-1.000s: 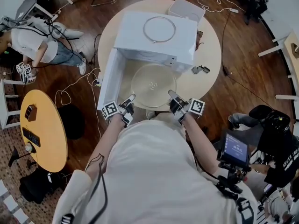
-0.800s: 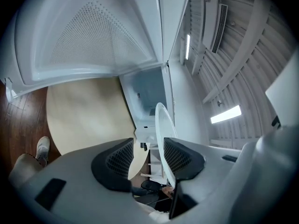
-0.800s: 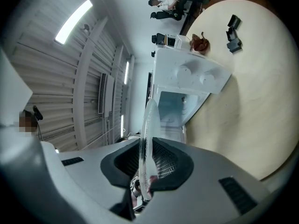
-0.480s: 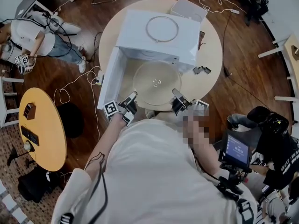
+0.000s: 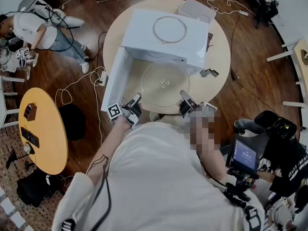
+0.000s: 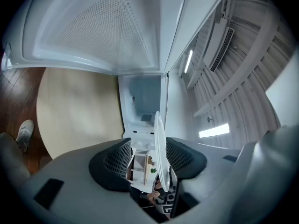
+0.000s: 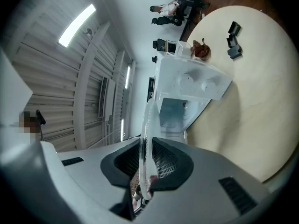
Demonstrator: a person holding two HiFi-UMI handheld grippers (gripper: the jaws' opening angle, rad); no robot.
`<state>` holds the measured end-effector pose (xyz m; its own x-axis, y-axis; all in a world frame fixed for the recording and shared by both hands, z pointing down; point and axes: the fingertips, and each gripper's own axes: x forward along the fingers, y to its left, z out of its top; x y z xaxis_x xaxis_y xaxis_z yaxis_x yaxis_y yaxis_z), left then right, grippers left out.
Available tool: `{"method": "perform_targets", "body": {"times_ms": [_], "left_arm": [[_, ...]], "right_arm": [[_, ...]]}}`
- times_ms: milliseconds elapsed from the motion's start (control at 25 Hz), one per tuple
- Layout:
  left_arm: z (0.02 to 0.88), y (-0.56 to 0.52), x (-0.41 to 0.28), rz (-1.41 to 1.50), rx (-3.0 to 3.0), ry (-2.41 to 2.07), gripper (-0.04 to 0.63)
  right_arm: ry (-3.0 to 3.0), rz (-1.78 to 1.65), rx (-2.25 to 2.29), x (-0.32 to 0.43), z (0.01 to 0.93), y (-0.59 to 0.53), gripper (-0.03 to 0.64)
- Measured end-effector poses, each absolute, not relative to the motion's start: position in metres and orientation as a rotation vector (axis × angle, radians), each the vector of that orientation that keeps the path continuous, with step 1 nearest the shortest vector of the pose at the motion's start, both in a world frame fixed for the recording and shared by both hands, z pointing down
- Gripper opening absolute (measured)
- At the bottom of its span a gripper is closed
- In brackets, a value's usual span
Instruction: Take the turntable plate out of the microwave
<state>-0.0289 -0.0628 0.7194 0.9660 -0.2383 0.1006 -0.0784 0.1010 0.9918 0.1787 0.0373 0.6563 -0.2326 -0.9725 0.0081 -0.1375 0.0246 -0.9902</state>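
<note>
The round glass turntable plate (image 5: 163, 83) hangs level just in front of the white microwave (image 5: 163, 32), whose door (image 5: 113, 81) swings out to the left. My left gripper (image 5: 136, 100) is open at the plate's near left rim. In the left gripper view the plate's edge (image 6: 159, 139) stands between the wide-apart pads (image 6: 119, 157), close to the right one, and the left gripper (image 6: 148, 153) does not pinch it. My right gripper (image 5: 185, 98) is shut on the near right rim. In the right gripper view the right gripper (image 7: 148, 164) clamps the plate's edge (image 7: 147, 134).
A roller ring (image 5: 169, 30) lies on the microwave's top. The round table (image 5: 216, 52) also bears a white box (image 5: 195, 9) and small black clips (image 5: 208, 72). A yellow side table (image 5: 38, 134) stands at the left, a camera rig (image 5: 243, 155) at the right.
The plate and both grippers stay in front of the microwave with hardly any shift. The seated person at the upper left has moved.
</note>
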Motion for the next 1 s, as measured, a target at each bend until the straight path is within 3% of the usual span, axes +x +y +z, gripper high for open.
{"method": "perform_targets", "body": {"times_ms": [1000], "left_arm": [[0.734, -0.059, -0.037, -0.054, 1.471, -0.321, 0.215]], "right_arm": [[1.48, -1.424, -1.217, 0.172, 0.718, 0.027, 0.043]]}}
